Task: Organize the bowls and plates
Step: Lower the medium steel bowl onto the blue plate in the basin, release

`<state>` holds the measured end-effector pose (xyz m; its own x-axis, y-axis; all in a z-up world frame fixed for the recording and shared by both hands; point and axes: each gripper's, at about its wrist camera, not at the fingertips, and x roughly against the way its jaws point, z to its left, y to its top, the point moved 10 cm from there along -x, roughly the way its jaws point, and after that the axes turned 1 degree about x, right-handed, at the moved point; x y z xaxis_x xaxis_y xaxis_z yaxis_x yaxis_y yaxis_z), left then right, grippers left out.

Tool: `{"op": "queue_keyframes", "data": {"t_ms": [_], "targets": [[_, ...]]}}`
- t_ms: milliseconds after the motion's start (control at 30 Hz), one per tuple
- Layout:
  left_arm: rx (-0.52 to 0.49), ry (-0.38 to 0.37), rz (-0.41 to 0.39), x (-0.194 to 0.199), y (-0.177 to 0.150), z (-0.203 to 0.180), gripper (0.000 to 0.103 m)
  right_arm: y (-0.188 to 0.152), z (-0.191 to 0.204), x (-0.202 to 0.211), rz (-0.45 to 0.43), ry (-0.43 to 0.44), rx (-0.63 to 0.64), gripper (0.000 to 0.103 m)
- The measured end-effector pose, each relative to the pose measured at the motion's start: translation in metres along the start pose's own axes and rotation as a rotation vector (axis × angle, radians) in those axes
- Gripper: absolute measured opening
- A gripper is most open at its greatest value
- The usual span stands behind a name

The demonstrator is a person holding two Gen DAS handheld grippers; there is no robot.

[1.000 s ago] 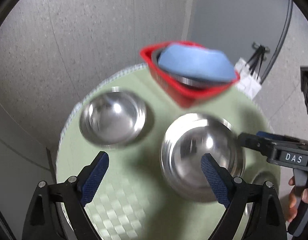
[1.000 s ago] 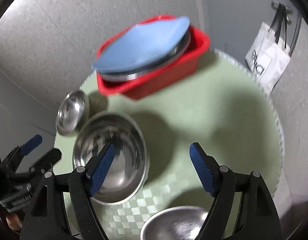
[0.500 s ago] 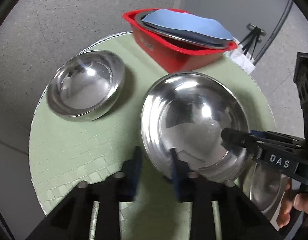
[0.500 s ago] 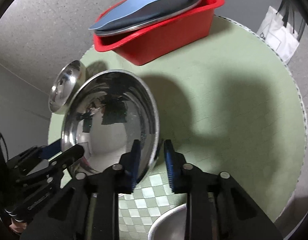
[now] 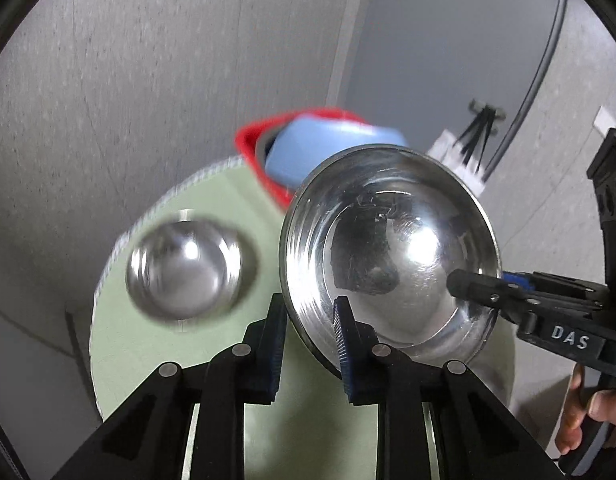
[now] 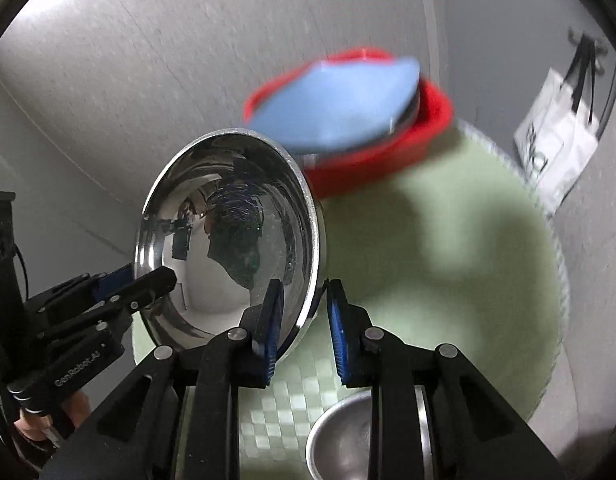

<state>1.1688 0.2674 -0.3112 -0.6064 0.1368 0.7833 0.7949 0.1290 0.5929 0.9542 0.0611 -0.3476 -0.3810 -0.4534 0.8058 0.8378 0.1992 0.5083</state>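
Observation:
A large steel bowl [image 5: 391, 248] is held in the air between both grippers, above the round green table [image 5: 120, 344]. My left gripper [image 5: 308, 344] is shut on its near-left rim. My right gripper [image 6: 302, 332] is shut on the opposite rim of the same bowl [image 6: 228, 240]; its fingers [image 5: 479, 286] also show in the left wrist view. A red tub [image 6: 387, 152] at the far side of the table holds a blue plate [image 6: 339, 104] on top of steel dishes. A smaller steel bowl [image 5: 184, 270] sits on the table at the left.
Another steel bowl [image 6: 343, 436] lies on the table's near edge in the right wrist view. A white bag [image 6: 555, 140] hangs beyond the table on the right. Grey walls stand close behind the table.
Both grippers closed on the large bowl's rim about half a second ago. They have since lifted it off the table, and it now sits higher and tilted in both views.

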Motion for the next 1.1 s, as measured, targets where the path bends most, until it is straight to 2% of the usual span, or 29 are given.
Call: {"op": "queue_keyframes", "data": {"t_ms": [233,433,600,733,867,1100], "targets": [[0.044,-0.059,-0.047,-0.013,0.074,-0.004,0.020,0.089,-0.009,0.017,-0.103,-0.036,0.045,0.023],[0.052,-0.042,-0.033,-0.056,0.119,0.001,0.020,0.137,-0.031,-0.009,-0.099,-0.047,0.023,0.023],[0.037,0.004,0.038,-0.110,0.133,0.001,0.020,0.143,-0.054,-0.042,-0.049,-0.056,-0.008,0.023],[0.032,0.031,0.100,-0.144,0.128,0.007,0.020,0.143,-0.067,-0.070,0.000,-0.058,-0.033,0.023],[0.021,0.056,0.130,-0.172,0.138,-0.001,0.020,0.140,-0.074,-0.087,0.031,-0.070,-0.044,0.023],[0.023,0.062,0.136,-0.185,0.140,-0.006,0.023,0.142,-0.074,-0.099,0.044,-0.084,-0.048,0.028]]}}
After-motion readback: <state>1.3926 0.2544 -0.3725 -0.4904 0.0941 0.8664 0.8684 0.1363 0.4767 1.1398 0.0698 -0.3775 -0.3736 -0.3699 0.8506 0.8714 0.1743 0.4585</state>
